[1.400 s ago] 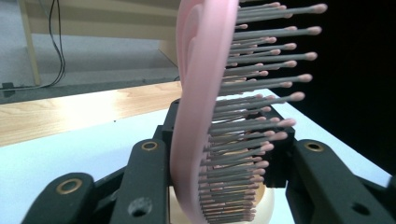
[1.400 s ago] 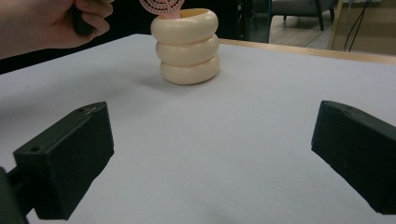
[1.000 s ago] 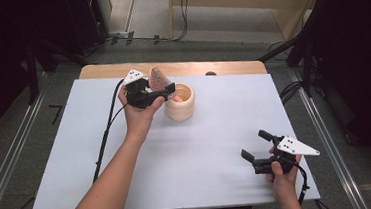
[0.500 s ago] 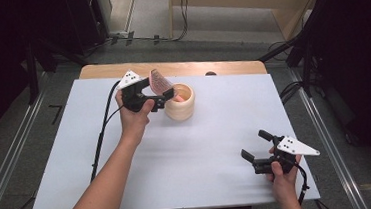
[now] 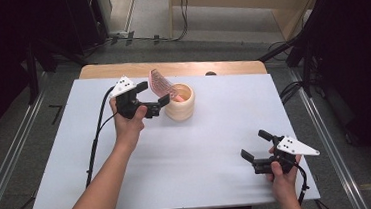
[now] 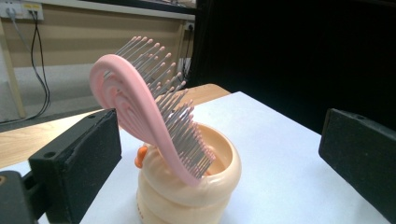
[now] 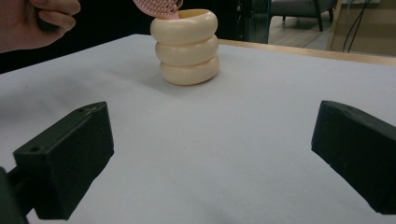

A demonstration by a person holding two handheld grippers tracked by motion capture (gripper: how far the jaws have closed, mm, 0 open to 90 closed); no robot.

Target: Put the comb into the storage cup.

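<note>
A pink hairbrush (image 6: 140,112) is standing in a cream cup (image 6: 187,186) that looks like three fat rings stacked up. The brush is leaning over, with its head sticking up and out of the cup and its thin metal bristles pointing up and to the side. Its lower end is sitting inside the cup, so the handle is hidden. In the high view the cup (image 5: 180,102) is sitting on the white counter (image 5: 201,143), near the far edge and a little left of the middle, and the brush (image 5: 160,82) is tipping toward the left side. The left gripper (image 5: 150,98) is hovering just beside the cup, on its left. Its fingers (image 6: 77,163) are spread wide open, one on each side of the brush and cup, and they are not touching the brush. They are holding nothing. A hand (image 5: 127,121) is gripping it, and a black cable (image 5: 96,141) is trailing down across the counter. The right gripper (image 5: 253,145) is waiting well apart from the cup, near the front right corner of the counter. Its fingers (image 7: 70,158) are also wide open and holding nothing. It is probably resting low on the counter, but this is hard to tell. A strip of brown wood (image 5: 120,69) is showing behind the white top.
</note>
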